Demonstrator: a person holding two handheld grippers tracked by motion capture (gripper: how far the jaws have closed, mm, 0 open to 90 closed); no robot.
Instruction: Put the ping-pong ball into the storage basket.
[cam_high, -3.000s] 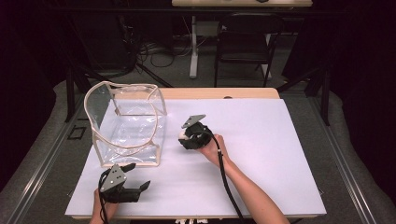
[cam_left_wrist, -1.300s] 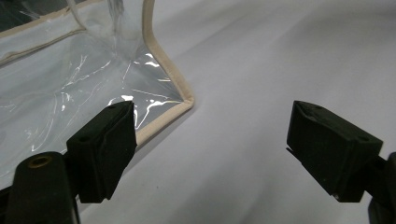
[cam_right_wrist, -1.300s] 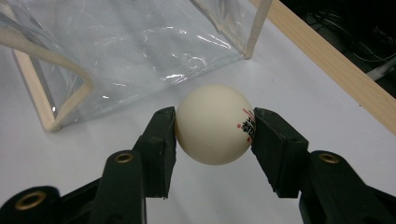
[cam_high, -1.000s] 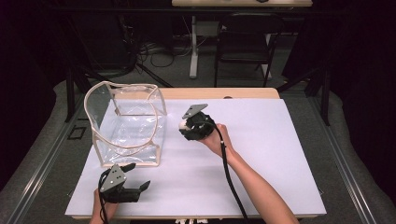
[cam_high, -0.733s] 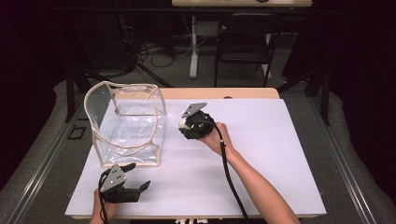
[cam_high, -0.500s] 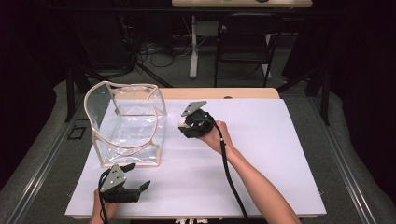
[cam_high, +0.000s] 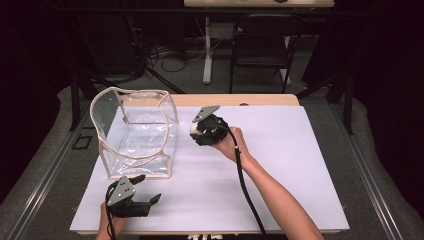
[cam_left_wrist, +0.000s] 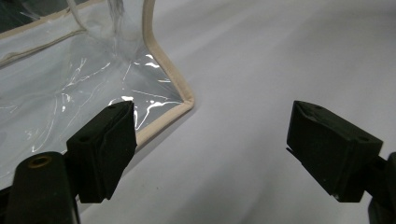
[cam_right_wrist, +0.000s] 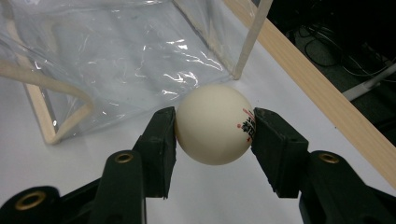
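A white ball (cam_right_wrist: 215, 124) with red and black print sits between the pads of my right gripper (cam_right_wrist: 215, 128), which is shut on it. In the high view that right gripper (cam_high: 196, 129) holds the ball (cam_high: 194, 128) above the white table, just right of a clear plastic bag (cam_high: 135, 131) with beige trim that stands open at the top. My left gripper (cam_high: 148, 189) rests near the table's front edge, below the bag. Its jaws stand wide open with nothing between them, and the bag's corner (cam_left_wrist: 184, 98) lies just ahead of the left gripper (cam_left_wrist: 210, 140).
A white sheet (cam_high: 280, 165) covers the table, with a wooden strip (cam_high: 240, 99) along its far edge. Beyond the table stand a dark chair (cam_high: 260, 45) and cables on the floor. My right forearm (cam_high: 280, 200) crosses the sheet's right half.
My right gripper has carried the ball a little up and toward the bag's upper right corner. The left gripper has stayed where it was.
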